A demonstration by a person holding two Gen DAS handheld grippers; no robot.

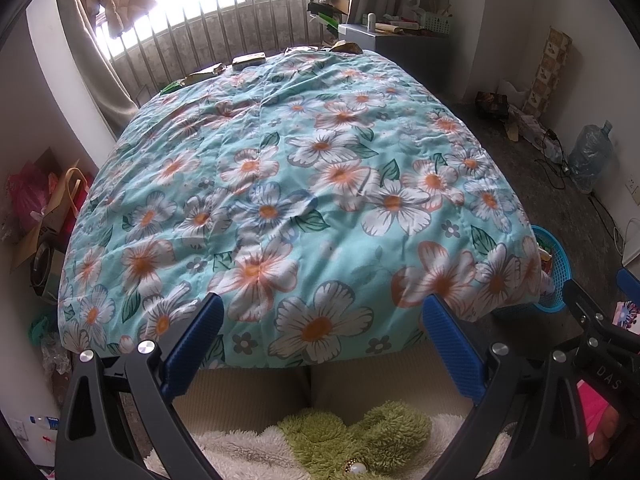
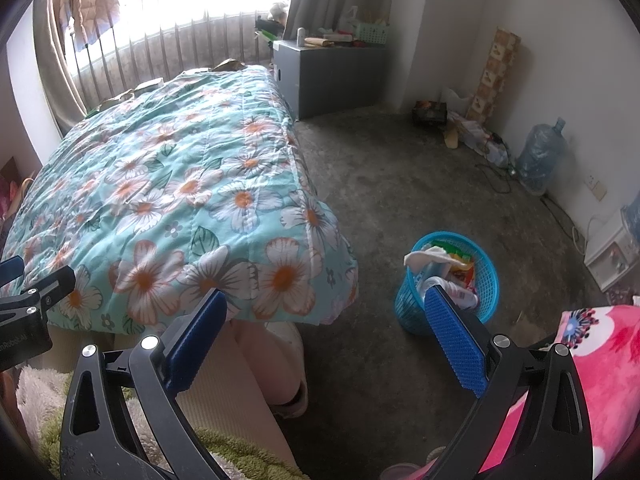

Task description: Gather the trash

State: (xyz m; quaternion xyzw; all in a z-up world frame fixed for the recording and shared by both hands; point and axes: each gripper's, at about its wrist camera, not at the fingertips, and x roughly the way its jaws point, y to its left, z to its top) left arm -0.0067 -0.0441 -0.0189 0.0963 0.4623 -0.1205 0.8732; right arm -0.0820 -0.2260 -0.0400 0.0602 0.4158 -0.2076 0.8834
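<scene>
A blue mesh waste basket (image 2: 448, 284) stands on the floor right of the bed, filled with wrappers and crumpled paper; its edge (image 1: 554, 268) peeks past the quilt in the left wrist view. Several wrappers and a flat packet (image 1: 249, 60) lie along the far edge of the floral quilt (image 1: 304, 184), also visible as scraps (image 2: 228, 65) in the right wrist view. My left gripper (image 1: 320, 312) is open over the quilt's near edge, holding nothing. My right gripper (image 2: 324, 306) is open above the floor between bed and basket, also holding nothing.
A person's legs and fuzzy green slippers (image 1: 360, 436) are below the grippers. A grey cabinet (image 2: 320, 76) stands past the bed. A water jug (image 2: 538, 156), cables and boxes line the right wall. Bags (image 1: 48, 208) crowd the left side. A pink blanket (image 2: 600, 360) lies at right.
</scene>
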